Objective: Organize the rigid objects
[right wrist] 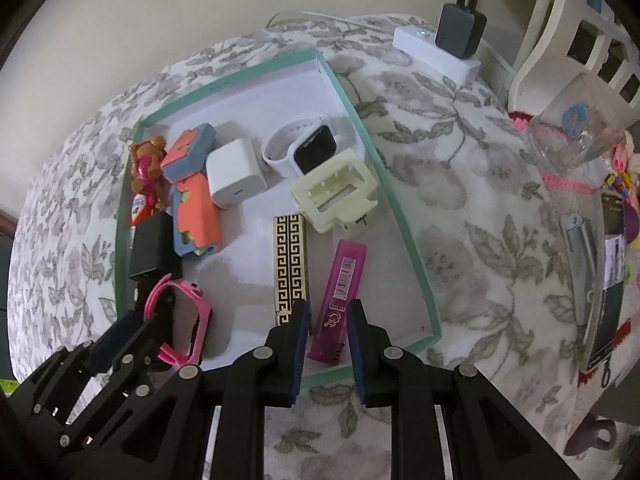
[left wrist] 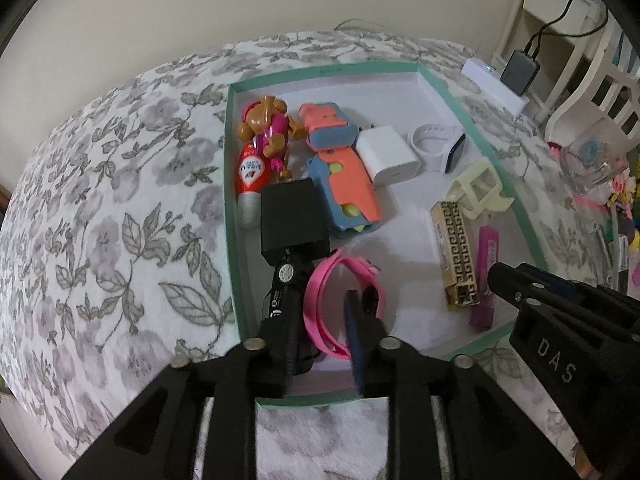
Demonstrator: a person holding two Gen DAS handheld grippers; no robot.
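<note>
Two hand-held grippers point steeply down over a teal-rimmed box lid (right wrist: 404, 236) lying on a floral bedspread (left wrist: 120, 208). Left gripper (left wrist: 322, 332): jaws slightly apart, gap visible between the pads; a pink watch strap (left wrist: 320, 304) lies in the near left corner of the lid, passing between the pads with no evident clamping. Right gripper (right wrist: 328, 340): jaws narrowly apart, straddling the near end of a magenta lead case (right wrist: 338, 300) that lies flat in the lid; whether the pads press on it cannot be told. A gold-patterned bar (right wrist: 291, 264) lies just beside the case.
</note>
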